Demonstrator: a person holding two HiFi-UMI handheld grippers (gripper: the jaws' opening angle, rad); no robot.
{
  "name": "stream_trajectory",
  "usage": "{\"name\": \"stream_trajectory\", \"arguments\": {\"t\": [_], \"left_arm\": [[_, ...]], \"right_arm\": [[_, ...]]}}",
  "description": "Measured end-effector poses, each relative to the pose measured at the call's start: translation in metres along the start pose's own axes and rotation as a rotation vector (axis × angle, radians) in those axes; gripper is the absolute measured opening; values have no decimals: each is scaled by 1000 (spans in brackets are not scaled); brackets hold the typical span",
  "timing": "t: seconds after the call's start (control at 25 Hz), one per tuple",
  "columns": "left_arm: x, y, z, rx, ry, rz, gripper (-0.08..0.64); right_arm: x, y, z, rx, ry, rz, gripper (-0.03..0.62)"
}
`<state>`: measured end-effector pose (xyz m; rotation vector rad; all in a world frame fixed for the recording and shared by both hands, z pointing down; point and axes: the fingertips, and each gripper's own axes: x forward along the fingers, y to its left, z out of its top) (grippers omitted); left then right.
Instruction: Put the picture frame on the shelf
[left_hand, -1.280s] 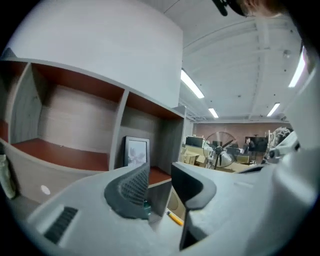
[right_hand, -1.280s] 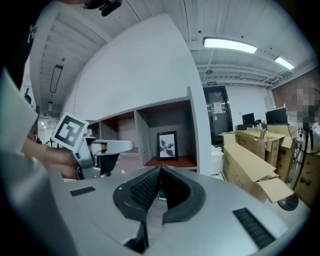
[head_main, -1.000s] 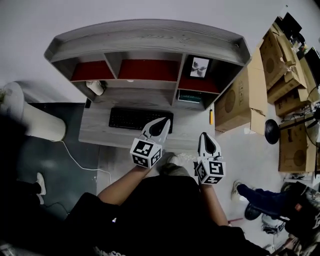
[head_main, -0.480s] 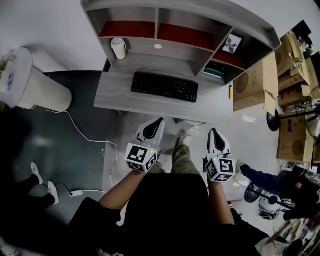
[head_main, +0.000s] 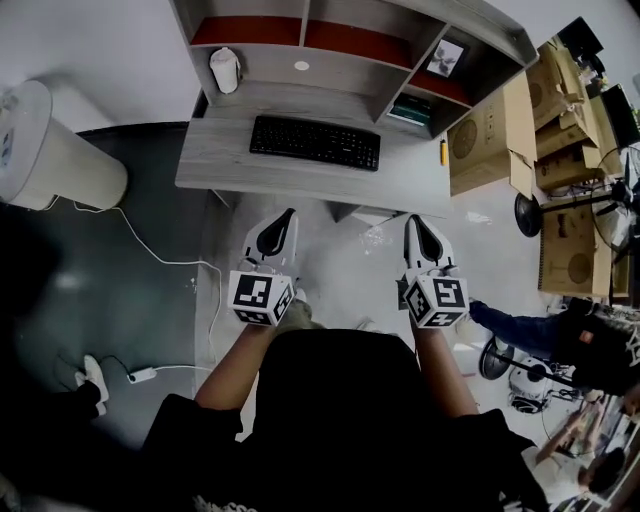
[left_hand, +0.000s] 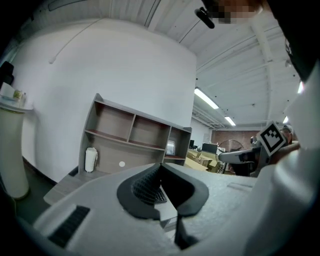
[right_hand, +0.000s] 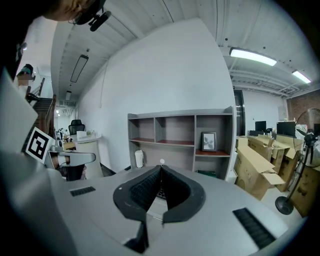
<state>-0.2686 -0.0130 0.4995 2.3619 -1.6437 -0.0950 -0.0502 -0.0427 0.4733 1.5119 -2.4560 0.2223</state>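
Grey shelf (head_main: 480, 25) farther off, picture frame (head_main: 445, 58) seemingly unmoved.

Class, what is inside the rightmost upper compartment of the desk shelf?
A picture frame stands upright on the compartment's red board. Whatever lies directly behind the frame is covered by it and cannot be seen.

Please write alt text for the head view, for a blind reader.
From above: a person holds the left gripper and right gripper, both shut and empty, before a grey desk with a black keyboard. A picture frame stands in the right compartment of the shelf; cardboard boxes lie further right.
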Motion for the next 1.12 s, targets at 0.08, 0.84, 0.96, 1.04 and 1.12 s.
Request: {"name": "stream_trajectory", "arguments": {"t": [0.08, 0.84, 0.96, 1.04, 1.12], "left_arm": [[4, -13, -3, -36, 6, -13, 17], [69, -204, -30, 73, 58, -80, 17], [72, -221, -32, 68, 62, -77, 17], [75, -231, -33, 68, 63, -75, 17], [77, -240, -34, 70, 63, -73, 17]], "right_arm": [[-12, -9, -3, -19, 6, -7, 14], [-127, -166, -51, 25, -17, -88, 12], [-134, -176, -55, 28, -15, -73, 12], [-138, -182, -54, 26, -16, -63, 12], [-141, -186, -53, 23, -17, -54, 12]]}}
